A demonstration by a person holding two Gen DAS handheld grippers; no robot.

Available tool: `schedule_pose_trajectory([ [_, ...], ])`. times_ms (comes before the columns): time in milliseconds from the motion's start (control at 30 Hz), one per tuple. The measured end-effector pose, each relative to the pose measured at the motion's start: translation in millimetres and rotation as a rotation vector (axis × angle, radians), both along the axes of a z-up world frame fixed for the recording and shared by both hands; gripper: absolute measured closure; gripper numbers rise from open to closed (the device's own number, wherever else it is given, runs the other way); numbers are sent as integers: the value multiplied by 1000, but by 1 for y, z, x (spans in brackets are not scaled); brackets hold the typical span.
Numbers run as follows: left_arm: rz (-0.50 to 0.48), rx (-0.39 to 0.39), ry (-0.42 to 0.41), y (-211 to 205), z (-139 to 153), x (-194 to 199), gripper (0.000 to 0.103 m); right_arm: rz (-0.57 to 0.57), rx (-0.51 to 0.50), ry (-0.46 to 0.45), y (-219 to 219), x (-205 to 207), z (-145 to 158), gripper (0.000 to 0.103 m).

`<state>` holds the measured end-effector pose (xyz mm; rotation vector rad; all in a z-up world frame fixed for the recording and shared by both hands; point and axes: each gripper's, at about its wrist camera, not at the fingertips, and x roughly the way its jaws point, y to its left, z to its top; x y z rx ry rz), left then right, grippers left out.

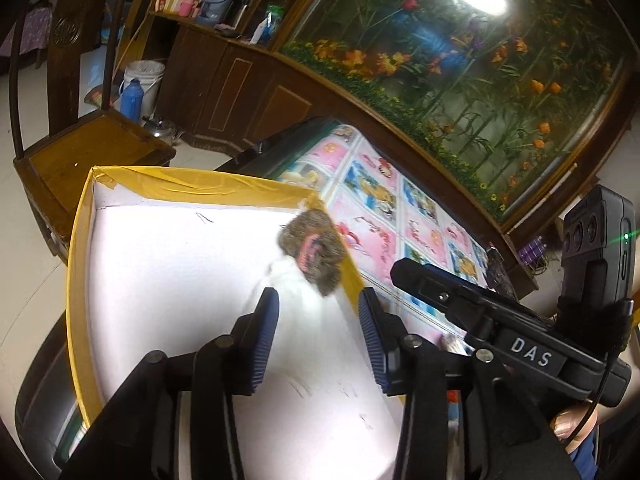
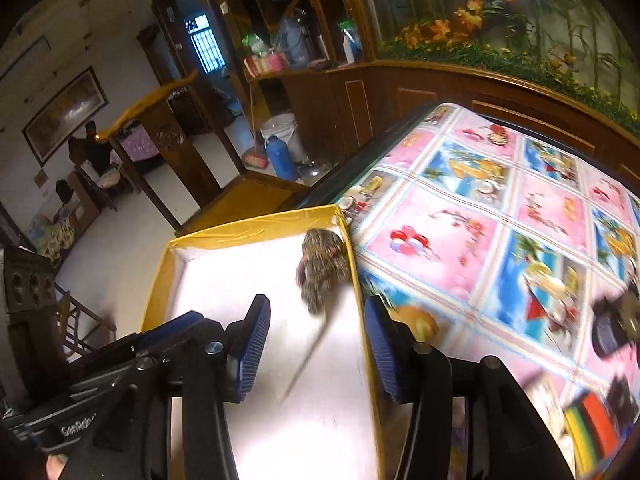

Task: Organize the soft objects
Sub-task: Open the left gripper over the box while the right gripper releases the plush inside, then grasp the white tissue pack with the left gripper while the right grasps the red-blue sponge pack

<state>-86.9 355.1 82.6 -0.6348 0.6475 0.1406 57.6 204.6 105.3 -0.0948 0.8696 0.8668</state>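
Observation:
A fuzzy brown-grey soft item with a pink patch lies in the far right corner of a white box with a yellow taped rim. It also shows in the right wrist view, inside the same box. My left gripper is open and empty above the box floor, just short of the fuzzy item. My right gripper is open and empty over the box's right wall, near the item. The right gripper's body shows at right in the left wrist view.
The box sits on a table with a pink and blue cartoon cloth. Dark blurred objects and a striped item lie at the right on the cloth. A wooden chair stands beyond the box.

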Motion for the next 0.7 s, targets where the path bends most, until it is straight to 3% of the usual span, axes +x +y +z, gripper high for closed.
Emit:
schedule_pose_trajectory([
  [400, -176, 153, -75, -121, 14, -34, 51, -115, 117, 66, -162, -37, 0, 48],
  [600, -330, 177, -52, -184, 1, -36, 48, -215, 153, 18, -254, -56, -7, 48],
  [700, -408, 153, -25, -209, -11, -34, 44, -254, 174, 13, -292, -65, -14, 48],
])
